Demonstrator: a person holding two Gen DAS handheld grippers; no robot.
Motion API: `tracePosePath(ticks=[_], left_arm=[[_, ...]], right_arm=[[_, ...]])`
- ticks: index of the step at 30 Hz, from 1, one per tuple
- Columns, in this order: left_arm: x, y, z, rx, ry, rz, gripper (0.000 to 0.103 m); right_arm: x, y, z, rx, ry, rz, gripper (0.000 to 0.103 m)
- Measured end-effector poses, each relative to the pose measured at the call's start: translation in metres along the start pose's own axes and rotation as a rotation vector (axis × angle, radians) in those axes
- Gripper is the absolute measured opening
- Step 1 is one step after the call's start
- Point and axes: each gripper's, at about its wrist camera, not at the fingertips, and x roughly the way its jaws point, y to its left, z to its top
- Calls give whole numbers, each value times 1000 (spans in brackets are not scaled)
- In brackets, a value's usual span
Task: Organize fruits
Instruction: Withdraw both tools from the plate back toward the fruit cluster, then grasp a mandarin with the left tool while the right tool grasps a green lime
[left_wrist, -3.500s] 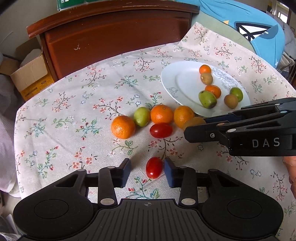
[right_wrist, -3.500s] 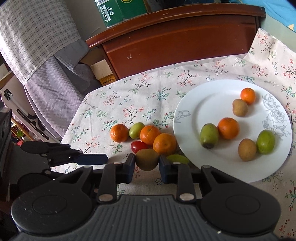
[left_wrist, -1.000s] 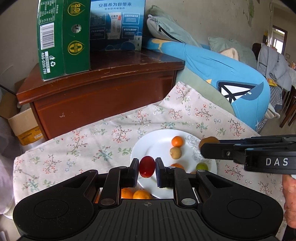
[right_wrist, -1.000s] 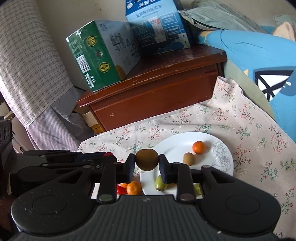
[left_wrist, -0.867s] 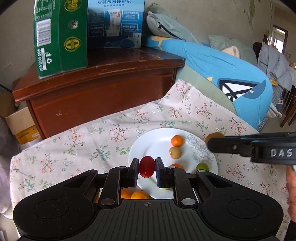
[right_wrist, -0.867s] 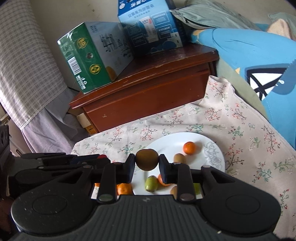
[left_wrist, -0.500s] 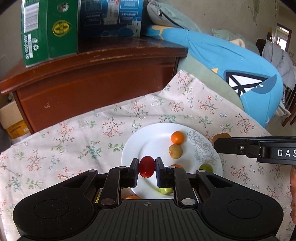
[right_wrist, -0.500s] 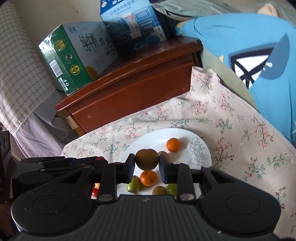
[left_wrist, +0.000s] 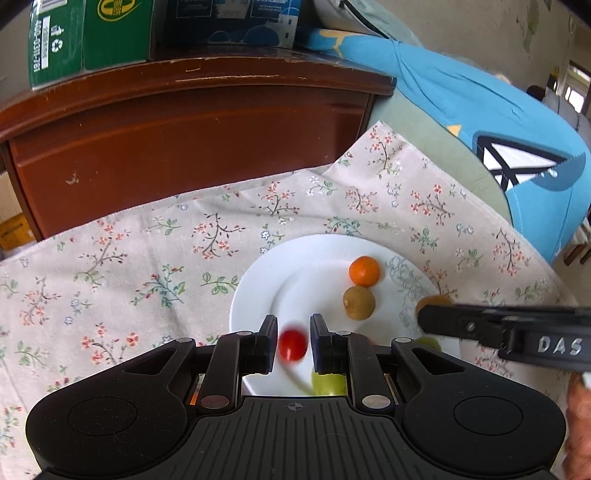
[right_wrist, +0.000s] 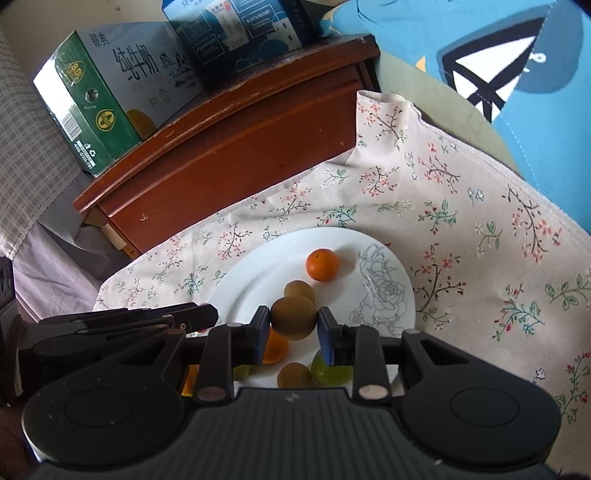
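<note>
My left gripper (left_wrist: 293, 343) hangs over the near part of the white plate (left_wrist: 295, 280). Its jaws are opening, and the red cherry tomato (left_wrist: 291, 345) sits blurred between them with a gap on each side. My right gripper (right_wrist: 293, 325) is over the plate (right_wrist: 258, 273) too. Its jaws are opening, though the pads still touch the brown kiwi (right_wrist: 293, 317). A mandarin (left_wrist: 364, 271), a kiwi (left_wrist: 359, 302) and a green fruit (left_wrist: 328, 382) lie on the plate. The right wrist view adds another mandarin (right_wrist: 275, 349) and kiwi (right_wrist: 293, 374) behind the fingers.
A flowered tablecloth (left_wrist: 147, 258) covers the table. Behind it stands a brown wooden cabinet (left_wrist: 184, 147) with a green carton (right_wrist: 92, 110) and a blue carton (right_wrist: 240, 33) on top. A blue cushion (left_wrist: 498, 122) lies at the back right. A hand (left_wrist: 580, 424) shows at the right edge.
Both grippers have come down and closer to the plate. The left jaws have parted and the tomato now sits loose and blurred between them. The kiwi stays in the right jaws.
</note>
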Motion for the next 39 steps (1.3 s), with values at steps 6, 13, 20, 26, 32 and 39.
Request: tracePosePath(ticks=[6,13,20,26,32,39], left_arm=[[-4,2,3,-35,-16,13,52],[-31,12,9,-25,-42,85,75],[-60,29,12,29,-21,174,77],[-76,47,12,53,29,201,80],[-79,61,2,48,38,246,80],[-71,82,-14,-1,73,243,80]], right_arm=[[5,-6,0,35,-4,-9,32],[1,3,0,15,-13,45,33],[-1,20,-5,-42,3,91,33],[-2,38,-16,-123,25,135,33],[1,55,-30,-201,62,167,33],[8,70,-49,-273,113,199,33]])
